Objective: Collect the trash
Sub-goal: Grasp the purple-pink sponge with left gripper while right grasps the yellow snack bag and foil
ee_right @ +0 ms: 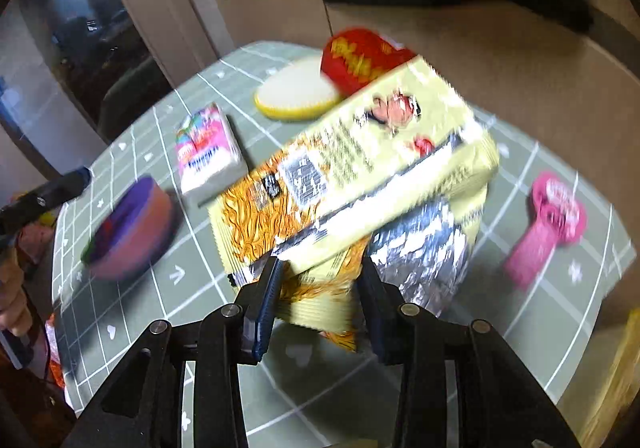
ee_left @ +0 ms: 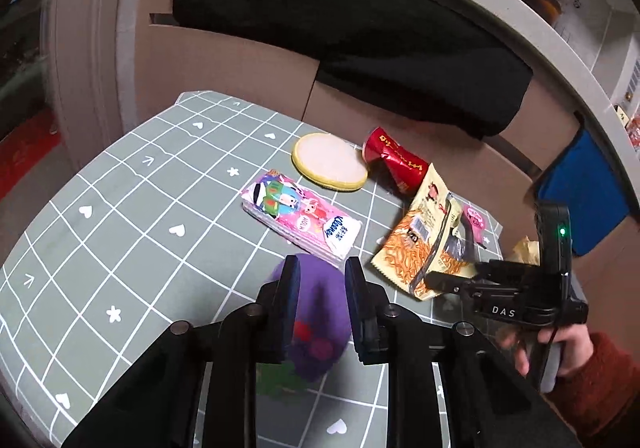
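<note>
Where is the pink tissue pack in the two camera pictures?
Left wrist view: the tissue pack lies at the middle, just beyond the purple bowl.
Right wrist view: the tissue pack is left of middle, blurred.
Shared landmark: the round yellow sponge lies behind it.

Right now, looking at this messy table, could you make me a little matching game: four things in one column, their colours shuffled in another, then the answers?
Things:
1. crushed cup
2. snack wrapper
3. round bowl
4. tissue pack

Colours:
A. purple
B. pale yellow with orange noodles
C. red with yellow lettering
D. pink and white with cartoon figures

Pairs: 1-C, 2-B, 3-A, 4-D
</note>
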`<state>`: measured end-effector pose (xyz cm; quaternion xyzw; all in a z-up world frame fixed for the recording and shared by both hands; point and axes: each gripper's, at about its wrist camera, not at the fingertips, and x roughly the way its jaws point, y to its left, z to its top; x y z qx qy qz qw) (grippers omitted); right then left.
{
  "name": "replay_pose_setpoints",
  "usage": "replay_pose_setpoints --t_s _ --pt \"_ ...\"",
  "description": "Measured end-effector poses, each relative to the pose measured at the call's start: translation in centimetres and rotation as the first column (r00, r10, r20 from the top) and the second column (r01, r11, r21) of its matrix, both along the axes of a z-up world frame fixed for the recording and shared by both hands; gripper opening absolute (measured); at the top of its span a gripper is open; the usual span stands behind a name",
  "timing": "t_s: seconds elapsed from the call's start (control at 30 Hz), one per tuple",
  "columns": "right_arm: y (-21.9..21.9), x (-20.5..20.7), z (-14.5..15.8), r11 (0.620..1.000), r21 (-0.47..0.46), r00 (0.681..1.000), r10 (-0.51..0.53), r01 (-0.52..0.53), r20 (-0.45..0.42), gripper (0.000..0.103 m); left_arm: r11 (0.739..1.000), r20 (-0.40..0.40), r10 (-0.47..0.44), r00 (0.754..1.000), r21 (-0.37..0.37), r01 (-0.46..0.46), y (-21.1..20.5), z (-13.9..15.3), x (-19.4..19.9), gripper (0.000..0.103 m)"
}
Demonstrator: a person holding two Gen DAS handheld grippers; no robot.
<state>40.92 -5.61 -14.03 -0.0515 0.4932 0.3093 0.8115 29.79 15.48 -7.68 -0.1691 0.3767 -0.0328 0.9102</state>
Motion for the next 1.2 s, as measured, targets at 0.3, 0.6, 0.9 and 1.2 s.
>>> replay_pose_setpoints --t_s 0.3,0.6,0.9,1.2 --pt "-1.4 1.0 -0.4 0.986 0.068 0.984 -0.143 0.151 -0.101 0.015 0.999 0.014 0.025 1.000 -0.048 -0.024 2.0 0.3 -1.6 0.028" --pt "-4.9 -2.5 4.3 0.974 0.101 0.975 -0.211 0.204 0.069 0.006 0.995 -0.154 -0.014 0.988 -0.098 -0.001 2.3 -4.4 -0.2 0.050" --pt "-7.7 -5.1 5.5 0.979 0.061 0.973 -0.199 0.193 0.115 0.006 0.992 -0.218 -0.027 0.976 -0.124 -0.001 0.4 -6.2 1.9 0.068" --pt "-8.2 -6.2 6.1 0.979 0.077 0.968 -0.201 0.191 0.152 0.006 0.995 -0.244 -0.065 0.968 -0.094 0.043 -2.2 -5.7 2.4 0.031"
